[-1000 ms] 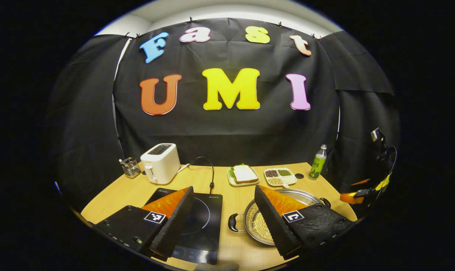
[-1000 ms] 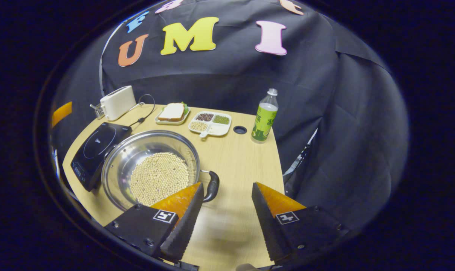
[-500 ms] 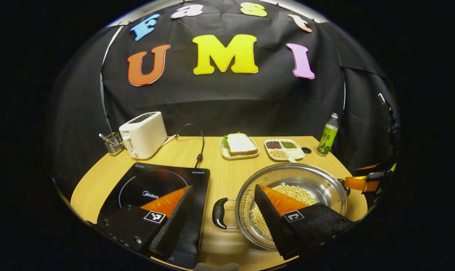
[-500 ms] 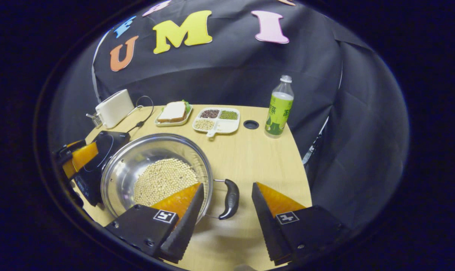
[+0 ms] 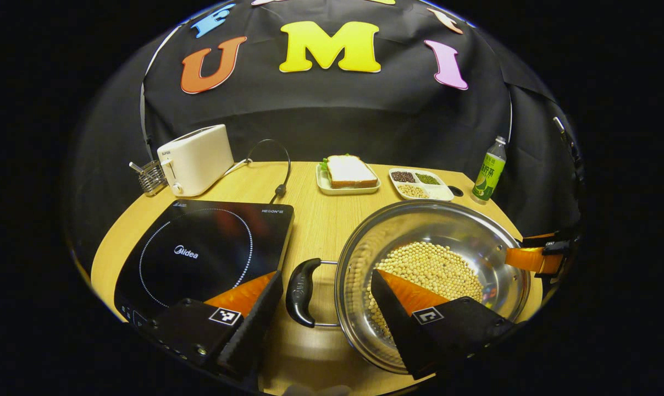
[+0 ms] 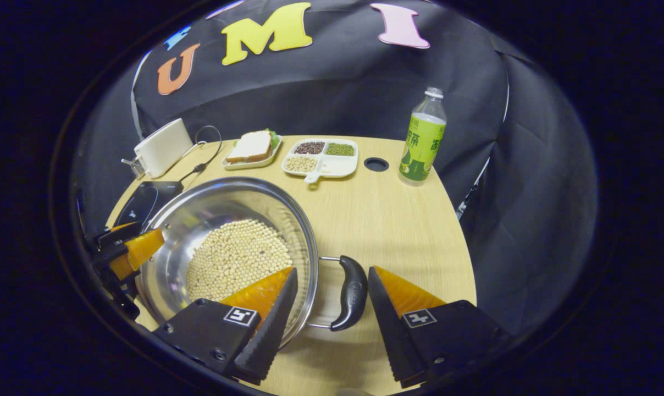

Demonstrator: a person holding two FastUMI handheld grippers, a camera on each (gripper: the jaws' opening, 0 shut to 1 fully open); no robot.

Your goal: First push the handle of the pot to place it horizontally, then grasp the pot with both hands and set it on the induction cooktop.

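Left gripper view: your left gripper (image 5: pixel 326 300) straddles pot (image 5: pixel 447 231) handle (image 5: pixel 300 291), wide; right gripper (image 6: pixel 332 294) likewise, nothing clamped.

A staged kitchen booth: a light wooden bench (image 5: pixel 315 220) carries a white toaster (image 5: pixel 195 159), a black glass induction cooktop (image 5: pixel 205 253) and a sandwich plate (image 5: pixel 347 175), backed by black cloth.

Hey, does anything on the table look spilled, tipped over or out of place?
Nothing stands out. The beans sit inside the pot, none on the table, and the bottle and toaster stand upright.
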